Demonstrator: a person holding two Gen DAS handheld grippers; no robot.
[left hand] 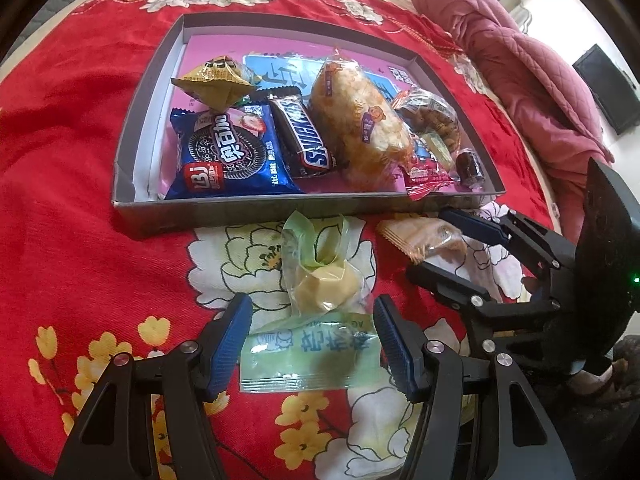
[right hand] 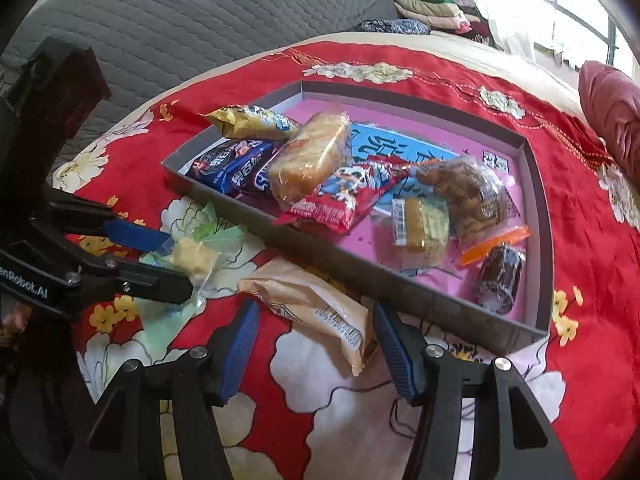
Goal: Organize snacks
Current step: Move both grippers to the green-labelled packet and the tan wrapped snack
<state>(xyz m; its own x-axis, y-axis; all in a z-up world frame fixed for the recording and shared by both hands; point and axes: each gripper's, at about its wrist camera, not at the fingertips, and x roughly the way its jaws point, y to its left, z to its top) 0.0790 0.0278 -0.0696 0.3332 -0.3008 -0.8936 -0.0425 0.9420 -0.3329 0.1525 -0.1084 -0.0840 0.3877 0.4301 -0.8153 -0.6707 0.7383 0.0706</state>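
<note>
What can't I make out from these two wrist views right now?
- Snickers bar: nearly hidden behind the bread pack in the right view.
- Peach wafer pack: partly covered by the right gripper in the left view.
- Green pastry pack: largely behind the left gripper in the right view.

- A home bedroom is showing: a red flowered bedspread [left hand: 80, 160] is covering the bed.
- A pink quilted duvet [left hand: 520, 60] is lying bunched at one side.
- Folded clothes [right hand: 432, 0] are sitting stacked by a sunlit window [right hand: 572, 12].
- A dark wall screen [left hand: 606, 88] is hanging nearby.
</note>
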